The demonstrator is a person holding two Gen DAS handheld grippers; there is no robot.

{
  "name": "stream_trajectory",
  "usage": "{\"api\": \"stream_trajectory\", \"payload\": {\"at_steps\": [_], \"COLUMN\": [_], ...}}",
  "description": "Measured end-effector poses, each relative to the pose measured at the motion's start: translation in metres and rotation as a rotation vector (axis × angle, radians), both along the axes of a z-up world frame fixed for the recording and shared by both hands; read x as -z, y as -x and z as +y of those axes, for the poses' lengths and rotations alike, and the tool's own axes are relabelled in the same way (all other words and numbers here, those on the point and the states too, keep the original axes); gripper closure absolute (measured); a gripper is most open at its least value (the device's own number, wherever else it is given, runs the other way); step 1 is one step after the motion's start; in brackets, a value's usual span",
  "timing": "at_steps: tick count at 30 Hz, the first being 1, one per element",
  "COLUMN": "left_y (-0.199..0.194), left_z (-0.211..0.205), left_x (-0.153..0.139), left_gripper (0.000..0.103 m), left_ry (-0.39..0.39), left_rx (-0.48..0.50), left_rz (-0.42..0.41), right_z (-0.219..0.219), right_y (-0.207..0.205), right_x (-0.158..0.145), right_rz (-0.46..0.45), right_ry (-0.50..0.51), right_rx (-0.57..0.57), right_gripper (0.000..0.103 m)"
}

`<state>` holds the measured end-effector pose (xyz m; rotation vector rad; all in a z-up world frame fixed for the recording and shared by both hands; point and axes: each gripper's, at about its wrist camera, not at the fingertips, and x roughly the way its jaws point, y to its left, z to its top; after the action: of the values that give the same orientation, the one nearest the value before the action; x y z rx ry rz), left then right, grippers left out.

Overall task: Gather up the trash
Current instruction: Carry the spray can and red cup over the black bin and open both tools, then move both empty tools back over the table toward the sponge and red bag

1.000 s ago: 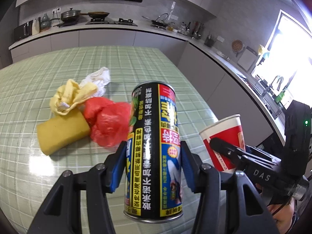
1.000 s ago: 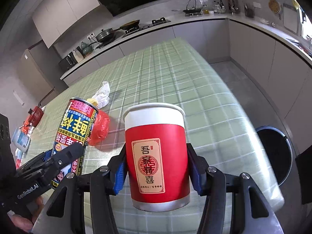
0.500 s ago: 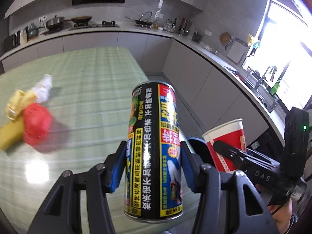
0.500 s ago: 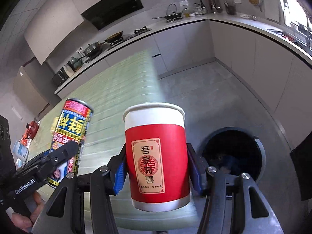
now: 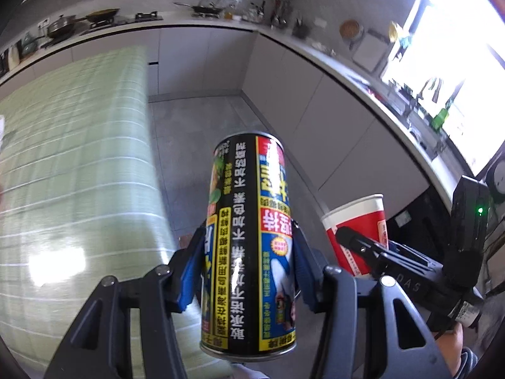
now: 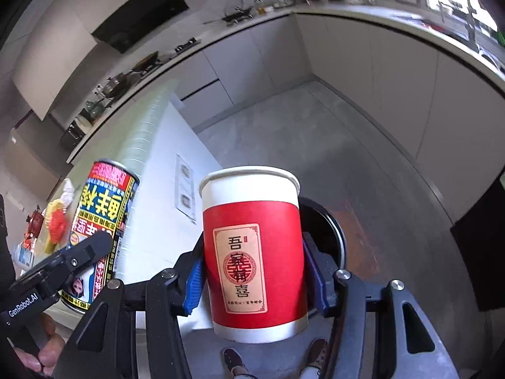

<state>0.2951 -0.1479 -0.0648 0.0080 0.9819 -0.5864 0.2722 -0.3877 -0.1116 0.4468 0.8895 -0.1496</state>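
Right wrist view, item one: my right gripper point(image 6: 252, 271) is clenched on an upright red paper cup point(image 6: 252, 252), blue pads pressing both sides; the cup hangs over the floor with the round dark trash bin point(image 6: 331, 237) directly behind and just below it. Item two, left wrist view: my left gripper point(image 5: 247, 271) grasps a tall printed beverage can point(image 5: 249, 243), upright, held off the edge of the green checked table point(image 5: 72, 173) and over the grey floor. Item three, remaining on the table, seen small at the left of the right wrist view: a red crumpled bag point(image 6: 56, 224), something yellow point(image 6: 50, 243) and a white scrap point(image 6: 67, 189), all too blurred to name closer. Status, as I judge it: two pieces lifted and carried toward the bin, neither dropped yet; the cup looks nearest to release, the can follows, and the table pile is left for another trip.
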Motion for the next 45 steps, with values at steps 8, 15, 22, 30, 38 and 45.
{"api": "stream_trajectory", "payload": {"at_steps": [8,15,22,30,38,45], "left_y": [0.000,-0.007,-0.018,-0.020,-0.014,-0.017], "left_z": [-0.035,-0.046,-0.062,-0.063,-0.032,-0.011], "left_x": [0.034,0.057,0.063,0.030,-0.020,-0.024], "left_gripper": [0.049,0.049,0.048,0.036,0.036,0.036], "left_ry": [-0.111,-0.178,-0.218,-0.183,-0.117,-0.075], "left_rx": [0.025,0.007,-0.028,-0.093,-0.137,-0.138], "left_rz": [0.057,0.109,0.139,0.057,-0.048,-0.004], "right_z": [-0.021,-0.031,-0.037,-0.047,-0.035,-0.023], "right_y": [-0.009,-0.017,-0.038,-0.048,-0.058,-0.056], "right_x": [0.054,0.084,0.099,0.087,0.088,0.071], "right_rz": [0.085,0.120,0.152,0.119,0.147,0.132], "right_ry": [-0.044,-0.039,-0.041,-0.029,-0.022,0.010], "right_rx": [-0.005,-0.026,-0.044,-0.007,-0.043,-0.009], "right_gripper": [0.046,0.045,0.038,0.036,0.026,0.025]}}
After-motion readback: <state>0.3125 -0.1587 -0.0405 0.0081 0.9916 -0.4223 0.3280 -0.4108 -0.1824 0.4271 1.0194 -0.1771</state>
